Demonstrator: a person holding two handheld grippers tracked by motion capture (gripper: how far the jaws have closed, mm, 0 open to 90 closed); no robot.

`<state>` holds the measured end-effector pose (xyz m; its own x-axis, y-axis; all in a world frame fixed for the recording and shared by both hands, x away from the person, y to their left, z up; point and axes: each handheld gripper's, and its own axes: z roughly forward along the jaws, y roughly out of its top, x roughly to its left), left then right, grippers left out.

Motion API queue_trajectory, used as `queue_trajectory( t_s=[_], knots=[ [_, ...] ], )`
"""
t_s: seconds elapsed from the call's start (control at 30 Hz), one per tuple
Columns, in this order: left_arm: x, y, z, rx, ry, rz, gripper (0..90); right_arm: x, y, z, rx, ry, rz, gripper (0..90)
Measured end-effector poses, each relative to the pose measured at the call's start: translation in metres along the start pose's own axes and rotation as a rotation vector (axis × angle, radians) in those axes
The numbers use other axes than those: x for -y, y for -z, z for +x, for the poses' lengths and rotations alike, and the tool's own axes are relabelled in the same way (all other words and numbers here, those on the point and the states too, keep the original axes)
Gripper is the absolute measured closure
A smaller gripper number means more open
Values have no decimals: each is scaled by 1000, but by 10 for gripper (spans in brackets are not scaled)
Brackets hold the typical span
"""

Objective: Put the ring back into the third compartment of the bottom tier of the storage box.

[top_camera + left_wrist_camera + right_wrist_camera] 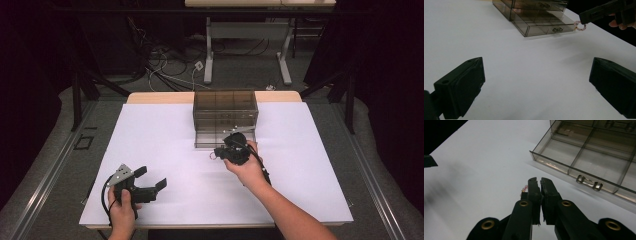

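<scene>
While pinched in R claw (539, 182), ring (580, 26) hanging upright.

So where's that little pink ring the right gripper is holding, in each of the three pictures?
High view: the pink ring hangs at the left tip of the right gripper, in front of the open drawer.
Left gripper view: upper right, beside the drawer's front corner.
Right gripper view: a pink sliver left of the shut jaws.
Shared landmark: the drawer's metal handle.
</scene>
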<state>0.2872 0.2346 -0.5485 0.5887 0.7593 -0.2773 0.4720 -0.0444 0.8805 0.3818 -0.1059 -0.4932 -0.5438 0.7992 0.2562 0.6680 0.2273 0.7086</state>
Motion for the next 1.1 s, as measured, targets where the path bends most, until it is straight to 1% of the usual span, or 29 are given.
queue_trajectory(
  t_s=[0.03, 0.07, 0.13, 0.17, 0.2, 0.37, 0.43, 0.47, 0.6, 0.63, 0.7, 0.77, 0.83, 0.87, 0.9, 0.97, 1.1],
  knots=[
    [0, 0, 0, 0, 1, 0, 4, 0, 0, -2, -2, -3, -6, 869],
    [0, 0, 0, -3, 3, -5, 4, -1, 1, -3, 6, -7, -1, 869],
    [0, 0, 0, -2, 7, 0, 4, -1, 3, -7, 13, -10, -7, 869],
    [0, 0, 0, -2, 7, -1, 5, -2, 4, -7, 10, -17, -14, 869],
    [0, 0, 0, -3, 12, -6, 4, -2, 4, -10, 20, -12, -13, 869],
    [0, 0, 0, -2, 7, -2, 4, -5, 8, -18, 41, -23, -20, 869],
    [0, 0, 0, -1, 8, -4, 4, -5, 8, -21, 38, -28, -31, 869],
    [0, 0, 0, -2, 9, -4, 4, -6, 9, -23, 50, -30, -25, 869],
    [0, 0, 0, -2, 13, -8, 4, -7, 10, -29, 59, -51, -25, 869],
    [0, 0, 0, -1, 13, -7, 4, -8, 11, -31, 70, -48, -25, 869],
    [0, 0, 0, -2, 12, -6, 4, -9, 12, -33, 75, -46, -32, 869],
    [0, 0, 0, -1, 8, -2, 4, -12, 13, -36, 94, -37, -33, 869],
    [0, 0, 0, -1, 9, -2, 4, -13, 14, -38, 95, -37, -38, 869],
    [0, 0, 0, -2, 8, -2, 4, -14, 15, -39, 99, -48, -35, 869],
    [0, 0, 0, -3, 8, -3, 4, -16, 15, -42, 106, -49, -36, 869],
    [0, 0, 0, -2, 8, -2, 4, -17, 15, -44, 107, -67, -33, 869],
    [0, 0, 0, -1, 8, -1, 4, -19, 15, -51, 120, -82, -33, 869]
  ],
)
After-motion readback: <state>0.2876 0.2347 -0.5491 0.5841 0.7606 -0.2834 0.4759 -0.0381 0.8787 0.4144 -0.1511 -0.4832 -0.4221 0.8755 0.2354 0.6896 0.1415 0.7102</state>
